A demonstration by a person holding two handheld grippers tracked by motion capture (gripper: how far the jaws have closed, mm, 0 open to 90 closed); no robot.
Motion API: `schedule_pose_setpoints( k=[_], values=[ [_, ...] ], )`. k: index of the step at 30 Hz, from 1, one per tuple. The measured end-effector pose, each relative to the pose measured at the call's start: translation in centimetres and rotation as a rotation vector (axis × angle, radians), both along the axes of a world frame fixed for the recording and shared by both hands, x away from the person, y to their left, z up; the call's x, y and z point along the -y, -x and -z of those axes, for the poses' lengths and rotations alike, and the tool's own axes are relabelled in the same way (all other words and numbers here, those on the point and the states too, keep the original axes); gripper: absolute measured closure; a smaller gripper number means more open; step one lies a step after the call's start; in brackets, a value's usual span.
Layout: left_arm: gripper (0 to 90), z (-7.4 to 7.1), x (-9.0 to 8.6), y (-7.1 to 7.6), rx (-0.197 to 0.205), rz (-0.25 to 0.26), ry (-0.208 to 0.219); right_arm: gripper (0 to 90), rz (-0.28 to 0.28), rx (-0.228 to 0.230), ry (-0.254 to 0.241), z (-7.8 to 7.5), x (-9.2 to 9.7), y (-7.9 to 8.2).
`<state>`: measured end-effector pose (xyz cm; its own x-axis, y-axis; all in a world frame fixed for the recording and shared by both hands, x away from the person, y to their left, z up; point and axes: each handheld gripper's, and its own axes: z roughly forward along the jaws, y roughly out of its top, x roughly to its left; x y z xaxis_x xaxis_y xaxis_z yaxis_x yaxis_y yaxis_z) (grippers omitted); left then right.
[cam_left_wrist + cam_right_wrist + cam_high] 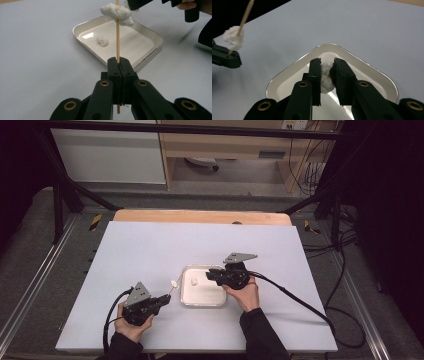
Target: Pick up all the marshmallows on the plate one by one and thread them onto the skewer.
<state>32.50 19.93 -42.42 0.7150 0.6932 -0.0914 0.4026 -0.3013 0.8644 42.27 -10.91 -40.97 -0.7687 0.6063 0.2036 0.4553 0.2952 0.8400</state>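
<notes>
My left gripper [119, 65] has its jaws pressed flat together on a thin wooden skewer [117, 37], which runs straight up out of them; a white fluffy wad [117, 12] is speared near its far end. In the high view that skewer [170, 291] points away from me and to the right, toward the near left corner of the white tray [186, 296], with the wad [174, 283] just outside the rim. My right gripper [327, 75] is clamped on a second white lump [326, 77], jaws parted only by its width, held over the tray [294, 67]. The left gripper view alone shows a third small white lump [102, 40] lying on the tray floor [140, 47]; the right gripper view shows the skewer [243, 21] tilted at its upper left, above the pale tabletop [150, 250]
</notes>
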Motion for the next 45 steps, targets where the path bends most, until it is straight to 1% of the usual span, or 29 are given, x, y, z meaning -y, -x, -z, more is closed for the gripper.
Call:
schedule_pose_setpoints(
  k=[4, 7, 12, 16, 20, 23, 25, 31, 40, 45],
  values=[
    [88.8, -0.1, 0.3, 0.1, 0.004, 0.012, 0.004, 76.4, -0.021, 0.007, -0.036, -1.0, 0.3, 1.0],
    [88.8, -0.2, 0.5, 0.3, 0.013, 0.02, 0.009, 76.3, -0.034, 0.011, -0.091, -1.9, 0.6, 1.6],
    [88.9, -0.2, 0.7, 0.5, 0.02, 0.027, 0.007, 76.3, -0.04, 0.015, -0.212, -3.4, 1.1, 2.3],
    [88.8, -0.2, 0.8, 0.5, 0.018, 0.033, 0.005, 76.6, -0.045, -0.002, -0.307, -4.4, 1.4, 2.4],
    [88.9, -0.2, 1.1, 0.6, 0.023, 0.042, 0.004, 76.6, -0.051, -0.02, -0.357, -5.0, 1.4, 2.2],
    [88.9, -0.2, 1.3, 0.7, 0.027, 0.051, 0.004, 76.4, -0.067, -0.039, -0.396, -5.1, 1.0, 2.0],
    [88.9, -0.2, 1.4, 0.8, 0.032, 0.059, 0.002, 76.3, -0.074, -0.048, -0.41, -5.1, 0.8, 1.9],
    [88.9, -0.3, 1.6, 0.9, 0.039, 0.072, 0.003, 76.2, -0.079, -0.067, -0.415, -4.9, 0.3, 1.5],
    [88.9, -0.3, 1.7, 1.0, 0.045, 0.078, 0.003, 75.9, -0.088, -0.095, -0.425, -4.3, -0.1, 1.2],
    [88.9, -0.3, 1.7, 1.0, 0.044, 0.081, 0.001, 76.0, -0.094, -0.11, -0.422, -4.0, -0.4, 1.2]
  ],
)
